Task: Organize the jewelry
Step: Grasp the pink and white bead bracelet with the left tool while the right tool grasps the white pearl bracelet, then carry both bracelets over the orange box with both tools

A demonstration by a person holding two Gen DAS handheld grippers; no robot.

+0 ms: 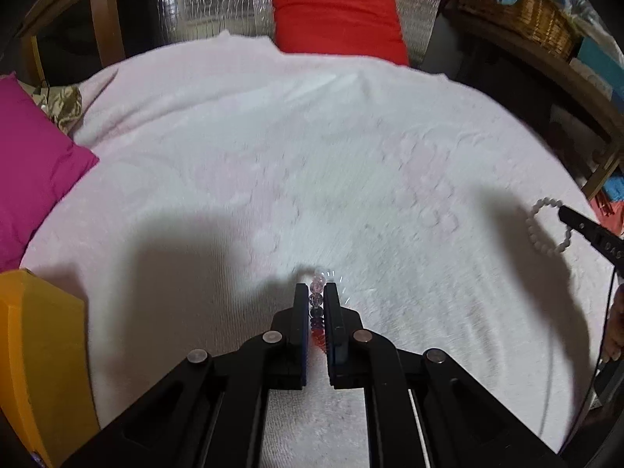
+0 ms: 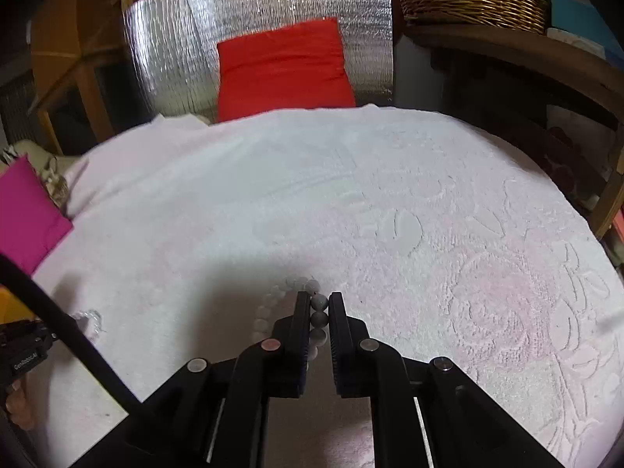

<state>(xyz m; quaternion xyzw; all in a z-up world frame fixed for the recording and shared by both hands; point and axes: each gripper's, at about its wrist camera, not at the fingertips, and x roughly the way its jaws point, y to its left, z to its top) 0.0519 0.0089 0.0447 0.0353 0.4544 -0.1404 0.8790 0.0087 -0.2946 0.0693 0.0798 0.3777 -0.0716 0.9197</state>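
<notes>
While tongs (image 1: pixel 316 292) clamped: blanket (image 1: pixel 273 136) wide.

Lower beads of the coloured bracelet (image 1: pixel 316 314) hidden between tongs.

A bed (image 1: pixel 312 148) covered by a pale pink embossed towel (image 2: pixel 448 234) carries a red cushion (image 1: pixel 337 15) at its far edge, a magenta cushion (image 1: pixel 35 163) at the left and a yellow box (image 1: pixel 43 355) near left.
</notes>
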